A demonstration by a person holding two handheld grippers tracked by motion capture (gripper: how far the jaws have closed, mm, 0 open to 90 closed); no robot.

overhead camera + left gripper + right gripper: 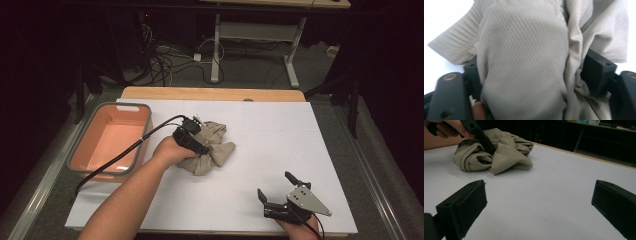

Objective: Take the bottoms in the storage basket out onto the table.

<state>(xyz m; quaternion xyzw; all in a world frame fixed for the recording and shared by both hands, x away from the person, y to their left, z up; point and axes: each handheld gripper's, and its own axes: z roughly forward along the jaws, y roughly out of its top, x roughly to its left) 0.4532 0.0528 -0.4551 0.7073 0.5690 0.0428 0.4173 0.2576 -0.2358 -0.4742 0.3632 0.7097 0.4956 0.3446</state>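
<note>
while the left gripper [199, 141] presses into the crumpled beige knit-fabric garment [212, 148] mid-table beside the salmon plastic bin [111, 107], cloth bulges between its parted jaws; the right gripper [276, 189] rests near the front edge, jaws wide apart, nothing between them.

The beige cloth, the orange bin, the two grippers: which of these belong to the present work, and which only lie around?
In the work:
beige cloth, bunched
left gripper, cloth between its jaws

Lying about:
orange bin, apart from the cloth
right gripper, open above the white sheet
</note>
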